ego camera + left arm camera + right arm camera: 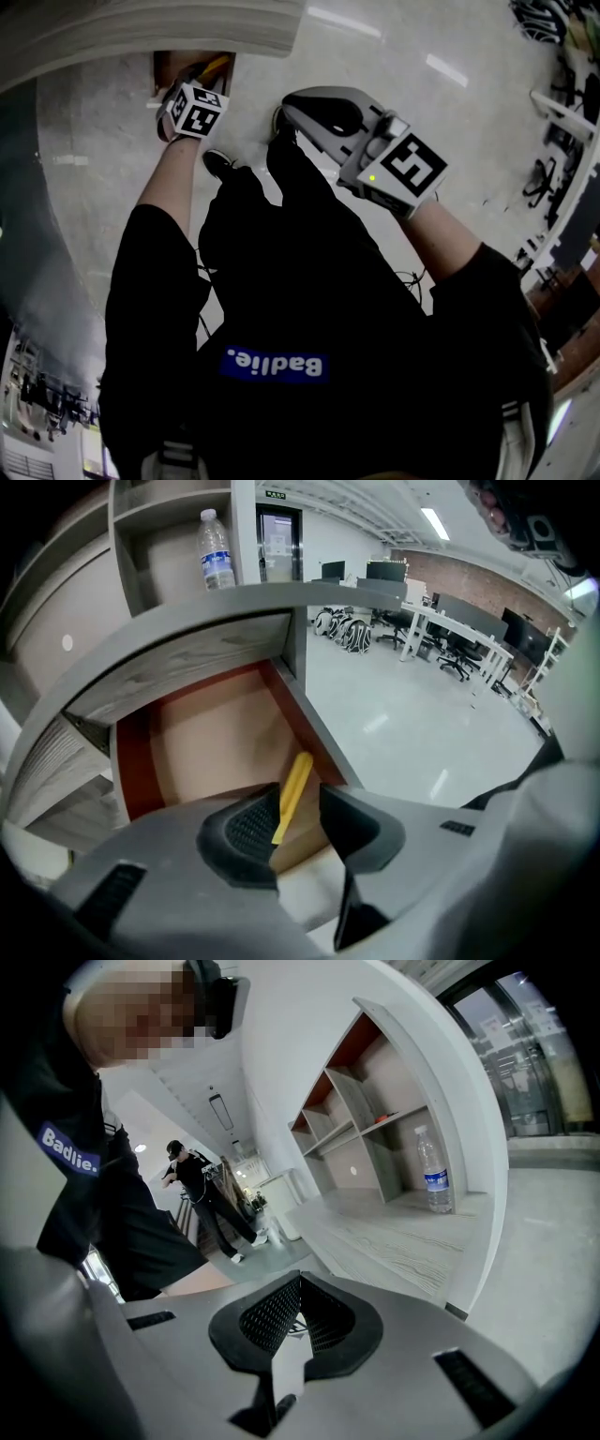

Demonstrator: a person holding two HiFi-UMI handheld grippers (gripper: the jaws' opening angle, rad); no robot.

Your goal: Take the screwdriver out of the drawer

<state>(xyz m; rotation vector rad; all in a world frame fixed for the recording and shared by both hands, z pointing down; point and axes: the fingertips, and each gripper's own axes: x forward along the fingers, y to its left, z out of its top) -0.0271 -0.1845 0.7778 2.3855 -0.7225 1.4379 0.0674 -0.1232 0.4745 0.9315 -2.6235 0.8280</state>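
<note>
The yellow screwdriver (292, 794) lies in the open drawer (202, 742) close to its right wall, its long axis running front to back; its near end is hidden. The left gripper (298, 806) hangs above it, jaws apart, not pressing it. The right gripper (300, 1288) has its jaws together, empty.

Drawer (197, 742) lies open above; the countertop (216, 611) overhangs its back.
</note>
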